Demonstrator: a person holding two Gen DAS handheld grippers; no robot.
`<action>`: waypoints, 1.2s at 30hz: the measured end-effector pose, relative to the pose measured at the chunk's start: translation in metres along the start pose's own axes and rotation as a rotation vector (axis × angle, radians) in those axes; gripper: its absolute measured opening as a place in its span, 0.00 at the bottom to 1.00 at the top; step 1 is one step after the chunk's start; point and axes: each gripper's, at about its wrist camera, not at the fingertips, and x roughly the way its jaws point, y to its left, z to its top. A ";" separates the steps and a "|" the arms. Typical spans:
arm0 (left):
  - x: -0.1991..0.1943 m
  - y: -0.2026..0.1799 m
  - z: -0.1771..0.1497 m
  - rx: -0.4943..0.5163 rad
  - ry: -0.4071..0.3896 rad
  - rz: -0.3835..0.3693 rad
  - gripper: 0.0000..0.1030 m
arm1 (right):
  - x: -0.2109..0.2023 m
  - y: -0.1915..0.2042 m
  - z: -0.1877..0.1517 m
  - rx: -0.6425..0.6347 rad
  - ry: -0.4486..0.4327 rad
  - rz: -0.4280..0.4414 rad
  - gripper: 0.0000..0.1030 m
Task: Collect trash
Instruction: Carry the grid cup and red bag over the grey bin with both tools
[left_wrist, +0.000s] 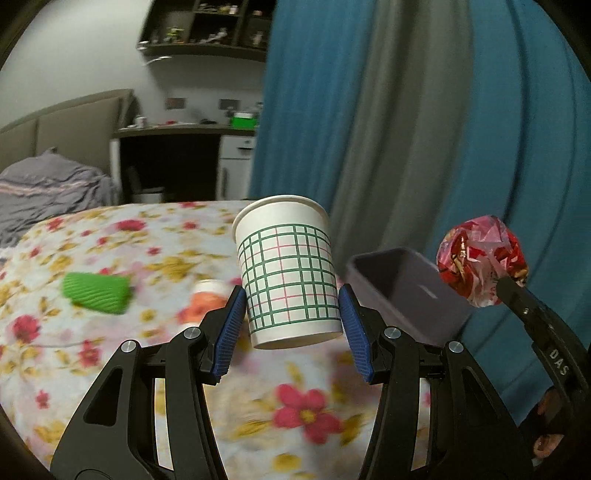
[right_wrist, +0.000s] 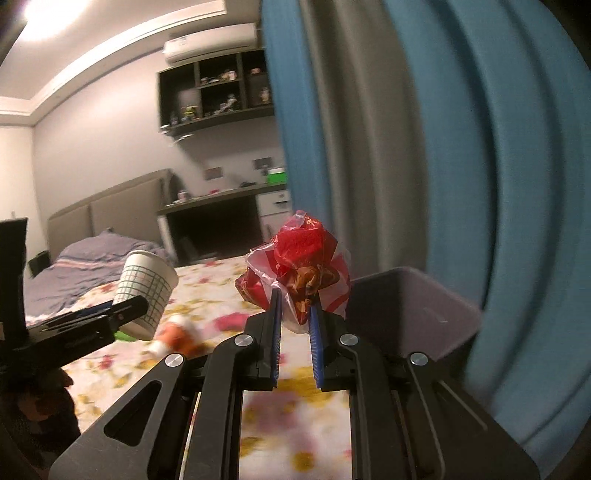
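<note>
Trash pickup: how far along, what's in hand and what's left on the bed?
Nothing visibly binned yet. In hand: left tool grips the checked paper cup; right tool pinches the crumpled red wrapper, near the grey bin. Left on the floral bedspread: green ribbed item and small orange container.

The right gripper (right_wrist: 295, 314) pinched a crumpled red wrapper (right_wrist: 299, 269) above the floral bedspread (right_wrist: 295, 417), just beside a grey bin (right_wrist: 410, 314).
</note>
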 end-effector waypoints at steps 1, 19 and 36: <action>0.005 -0.009 0.002 0.007 0.003 -0.018 0.49 | 0.001 -0.009 0.001 0.008 -0.002 -0.018 0.15; 0.122 -0.127 0.005 0.131 0.093 -0.208 0.50 | 0.057 -0.089 -0.020 0.102 0.066 -0.163 0.15; 0.179 -0.137 -0.004 0.090 0.207 -0.313 0.50 | 0.091 -0.092 -0.025 0.111 0.136 -0.186 0.15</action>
